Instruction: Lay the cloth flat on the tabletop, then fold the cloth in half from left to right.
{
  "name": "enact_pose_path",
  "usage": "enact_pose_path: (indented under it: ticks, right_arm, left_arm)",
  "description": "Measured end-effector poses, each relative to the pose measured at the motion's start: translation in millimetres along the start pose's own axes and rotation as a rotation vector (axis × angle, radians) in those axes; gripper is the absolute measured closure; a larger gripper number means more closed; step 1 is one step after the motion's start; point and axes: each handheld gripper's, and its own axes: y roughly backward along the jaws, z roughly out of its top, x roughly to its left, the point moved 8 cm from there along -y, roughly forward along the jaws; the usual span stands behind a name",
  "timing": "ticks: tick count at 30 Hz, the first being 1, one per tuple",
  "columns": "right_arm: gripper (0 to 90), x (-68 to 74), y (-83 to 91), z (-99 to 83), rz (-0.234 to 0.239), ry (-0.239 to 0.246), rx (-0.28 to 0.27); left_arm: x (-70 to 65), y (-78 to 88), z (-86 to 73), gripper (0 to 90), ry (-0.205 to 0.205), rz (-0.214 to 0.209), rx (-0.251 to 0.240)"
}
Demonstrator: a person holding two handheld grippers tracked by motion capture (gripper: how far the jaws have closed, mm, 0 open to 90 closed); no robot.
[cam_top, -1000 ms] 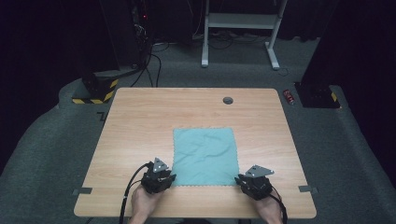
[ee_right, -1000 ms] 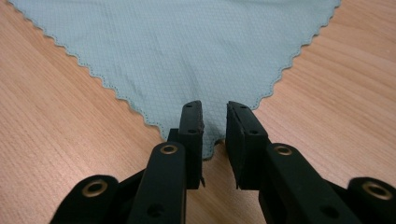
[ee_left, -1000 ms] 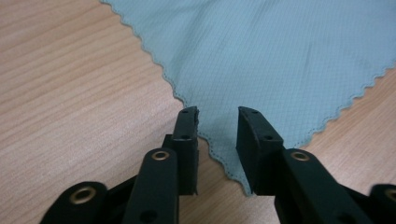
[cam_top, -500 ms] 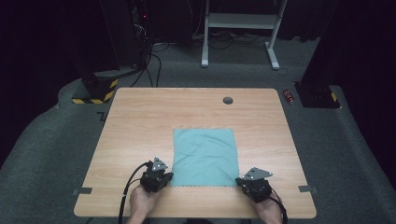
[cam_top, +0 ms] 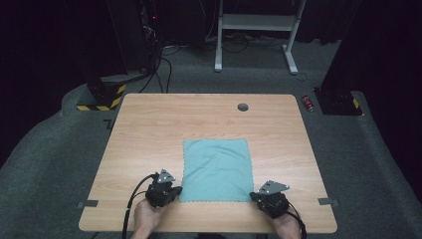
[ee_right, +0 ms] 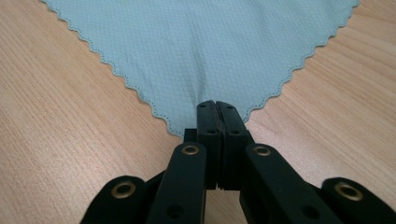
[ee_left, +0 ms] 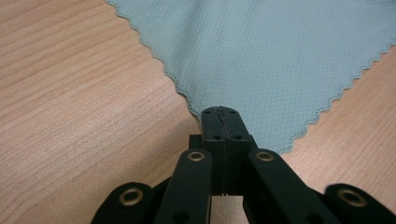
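Observation:
A teal cloth with scalloped edges lies flat on the wooden table. My left gripper sits at the cloth's near left corner. In the left gripper view its jaws are pressed together on the tip of the cloth. My right gripper sits at the near right corner. In the right gripper view it is shut on that corner of the cloth; its jaws have just closed there and eased a touch. Both corners lie low against the table.
A small round grommet hole is set in the table near its far edge. Beyond the table are grey carpet, a white stand's legs, cables and a red can on the floor. Tape marks flank the near corners.
The left gripper has edged slightly to the left at the cloth's corner. The right gripper and the cloth stay where they were.

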Motion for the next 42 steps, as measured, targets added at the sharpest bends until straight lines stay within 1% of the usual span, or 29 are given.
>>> enact_pose_path:
  ticks: [1, 3, 6, 7, 10, 11, 12, 14, 16, 17, 18, 19, 21, 23, 24, 28, 29, 30, 32, 33, 34, 36, 37, 39, 40, 41, 42]
  right_arm:
    - [85.5, 0.2, 0.7, 0.3, -0.003, -0.007, -0.003]
    - [82.3, 0.5, 2.7, 3.8, -0.008, -0.007, -0.02]
    - [80.0, 3.0, 3.3, 13.7, 0.002, -0.011, -0.05]
    - [79.5, 4.4, 1.9, 17.3, 0.006, -0.008, -0.06]
    - [76.8, 11.0, -7.4, 27.2, 0.023, 0.007, -0.074]
    - [76.6, 13.9, -11.3, 30.2, 0.034, 0.009, -0.077]
    - [76.5, 17.3, -15.3, 33.5, 0.049, 0.006, -0.082]
    - [76.0, 24.6, -23.1, 40.1, 0.079, 0.001, -0.091]
    - [75.8, 32.4, -30.2, 47.5, 0.1, 0.012, -0.098]
    - [75.8, 36.2, -33.3, 51.1, 0.109, 0.019, -0.098]
    - [75.8, 39.7, -36.1, 55.0, 0.116, 0.026, -0.101]
    - [75.8, 43.2, -38.7, 58.7, 0.123, 0.031, -0.105]
    - [75.9, 49.9, -43.1, 66.2, 0.136, 0.04, -0.117]
    - [75.8, 56.3, -47.6, 72.7, 0.15, 0.05, -0.121]
    - [75.9, 59.7, -50.0, 75.7, 0.156, 0.049, -0.123]
    - [75.9, 72.9, -59.7, 87.6, 0.182, 0.067, -0.128]
    - [75.9, 76.3, -62.2, 90.7, 0.188, 0.079, -0.13]
    - [75.9, 80.5, -64.4, 93.5, 0.195, 0.085, -0.129]
    - [75.9, 88.4, -68.9, 99.2, 0.206, 0.102, -0.137]
    - [76.0, 92.4, -71.1, 101.0, 0.213, 0.105, -0.133]
    - [76.0, 96.0, -73.7, 102.9, 0.219, 0.113, -0.132]
    - [75.9, 103.8, -78.5, 105.2, 0.232, 0.124, -0.123]
    - [75.9, 107.8, -80.6, 106.5, 0.238, 0.13, -0.123]
    - [75.8, 116.3, -84.1, 108.7, 0.251, 0.147, -0.12]
    - [75.6, 120.8, -85.6, 109.5, 0.258, 0.152, -0.115]
    - [75.4, 124.4, -87.4, 110.7, 0.262, 0.162, -0.115]
    - [75.1, 128.2, -88.5, 111.4, 0.268, 0.166, -0.111]
  left_arm:
    - [0.5, 0.6, 1.6, 86.0, 0.018, -0.004, -0.009]
    - [5.6, 1.5, 6.7, 77.0, 0.036, 0.001, -0.031]
    - [15.5, -0.1, 16.2, 65.6, 0.06, 0.011, -0.056]
    - [18.5, -1.8, 19.7, 63.9, 0.064, 0.011, -0.062]
    - [28.6, -8.5, 31.4, 60.1, 0.062, 0.029, -0.075]
    - [31.7, -11.2, 35.4, 58.8, 0.076, 0.031, -0.079]
    - [35.8, -13.7, 39.3, 57.8, 0.081, 0.038, -0.079]
    - [43.7, -18.3, 47.3, 56.4, 0.096, 0.05, -0.087]
    - [50.5, -22.5, 55.2, 55.1, 0.117, 0.052, -0.093]
    - [54.1, -24.2, 59.4, 54.8, 0.125, 0.056, -0.109]
    - [58.1, -25.9, 62.9, 54.2, 0.132, 0.07, -0.112]
    - [61.7, -27.8, 66.5, 54.0, 0.131, 0.083, -0.111]
    - [67.9, -31.1, 73.9, 53.4, 0.129, 0.11, -0.131]
    - [72.7, -35.2, 80.7, 53.3, 0.126, 0.123, -0.122]
    - [74.8, -36.5, 84.5, 53.0, 0.124, 0.129, -0.129]
    - [81.5, -43.4, 99.6, 51.1, 0.118, 0.156, -0.126]
    - [83.7, -45.5, 103.2, 51.0, 0.118, 0.162, -0.129]
    - [85.6, -47.5, 106.2, 51.0, 0.131, 0.162, -0.142]
    - [90.5, -53.8, 110.2, 51.0, 0.143, 0.173, -0.119]
    - [93.2, -56.8, 112.2, 51.1, 0.146, 0.182, -0.117]
    - [95.5, -58.9, 113.9, 51.1, 0.158, 0.184, -0.13]
    - [100.9, -63.0, 114.8, 51.2, 0.185, 0.19, -0.141]
    - [103.8, -65.9, 113.8, 51.2, 0.189, 0.197, -0.127]
    - [108.1, -72.7, 112.4, 51.0, 0.17, 0.217, -0.078]
    - [108.9, -74.9, 113.4, 50.8, 0.167, 0.221, -0.072]
    - [109.5, -76.0, 115.4, 50.5, 0.161, 0.225, -0.079]
    - [109.1, -76.1, 117.5, 50.4, 0.166, 0.22, -0.096]
